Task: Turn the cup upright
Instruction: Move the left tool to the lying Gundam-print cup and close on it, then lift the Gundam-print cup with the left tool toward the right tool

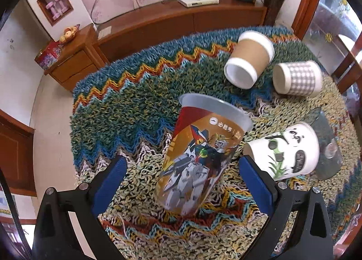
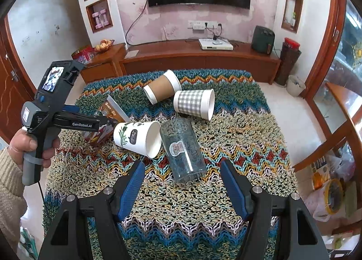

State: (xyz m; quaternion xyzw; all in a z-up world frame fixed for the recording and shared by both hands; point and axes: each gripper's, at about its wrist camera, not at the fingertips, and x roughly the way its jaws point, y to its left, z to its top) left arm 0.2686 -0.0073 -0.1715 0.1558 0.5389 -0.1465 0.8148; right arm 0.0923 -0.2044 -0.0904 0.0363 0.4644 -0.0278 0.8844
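Note:
A tall printed cup with a robot picture (image 1: 199, 156) stands upright but tilted on the shaggy rug, rim up, between the open fingers of my left gripper (image 1: 181, 169), which do not touch it. In the right wrist view the same cup (image 2: 108, 115) is partly hidden behind the left gripper's body (image 2: 56, 115). A clear glass with a sticker (image 2: 183, 149) lies on its side ahead of my open, empty right gripper (image 2: 182, 183). A white panda cup (image 2: 138, 136) lies on its side beside the glass.
A brown sleeved cup (image 2: 161, 89) and a checked cup (image 2: 194, 104) lie on their sides farther back on the zigzag rug (image 2: 237, 138). A wooden TV cabinet (image 2: 199, 58) stands behind the rug. A wooden table (image 2: 339, 124) is at the right.

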